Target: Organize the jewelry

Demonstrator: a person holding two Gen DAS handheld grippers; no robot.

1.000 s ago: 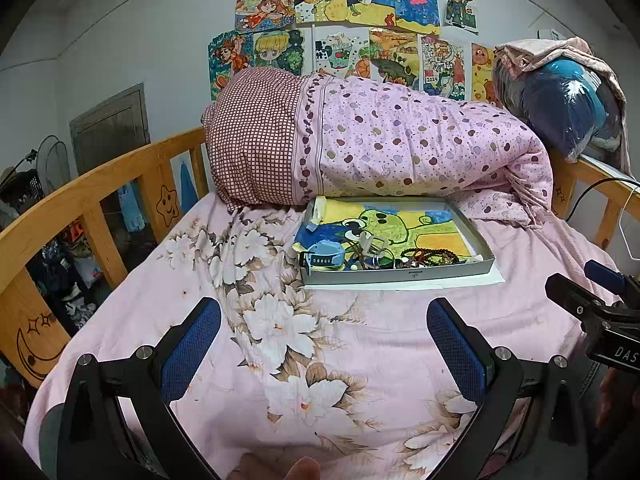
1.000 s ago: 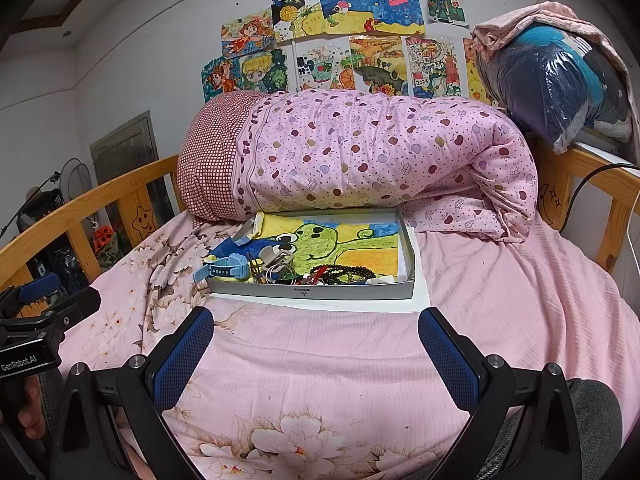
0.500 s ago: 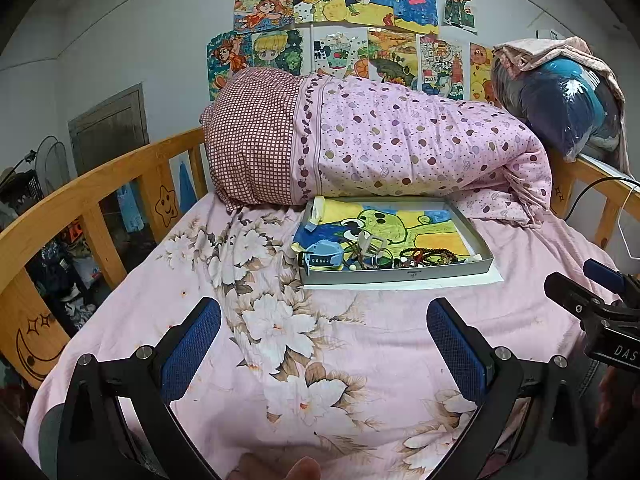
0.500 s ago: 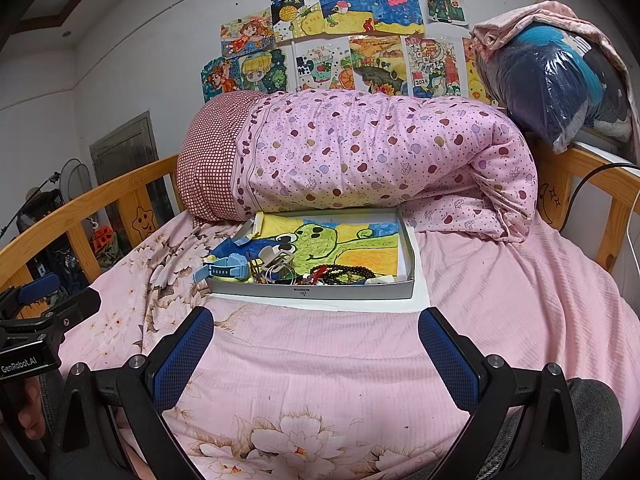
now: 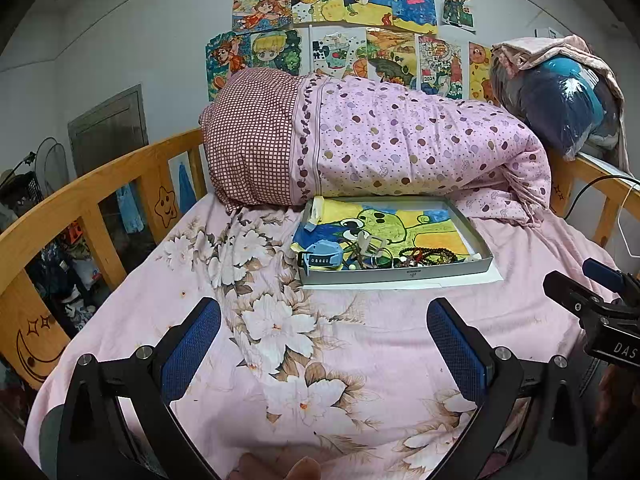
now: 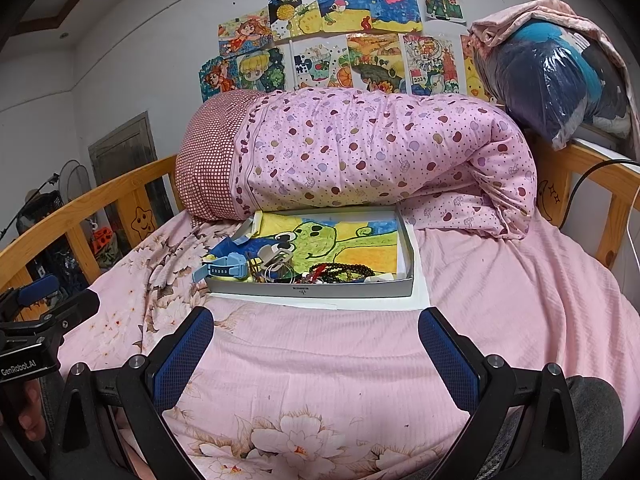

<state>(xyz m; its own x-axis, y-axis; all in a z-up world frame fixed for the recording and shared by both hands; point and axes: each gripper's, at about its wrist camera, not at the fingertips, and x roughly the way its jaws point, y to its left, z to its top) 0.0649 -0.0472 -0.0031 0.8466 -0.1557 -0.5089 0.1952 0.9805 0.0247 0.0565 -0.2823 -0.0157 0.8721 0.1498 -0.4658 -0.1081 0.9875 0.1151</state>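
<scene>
A shallow grey box (image 5: 396,274) (image 6: 312,290) lined with a cartoon drawing lies on the pink bedsheet in front of a rolled quilt. Along its near edge lies a tangle of jewelry: a blue watch (image 5: 322,257) (image 6: 226,270), dark bead bracelets (image 5: 426,255) (image 6: 344,270) and metal rings (image 6: 276,268). My left gripper (image 5: 324,350) stands open, well short of the box, nothing between its blue pads. My right gripper (image 6: 316,354) is likewise open and empty, just in front of the box.
A rolled pink dotted quilt (image 5: 400,152) sits right behind the box. Wooden bed rails (image 5: 80,200) run along the left and the right (image 6: 600,184). A plastic-wrapped bundle (image 6: 560,76) rests at the back right. Drawings (image 5: 352,4) hang on the wall.
</scene>
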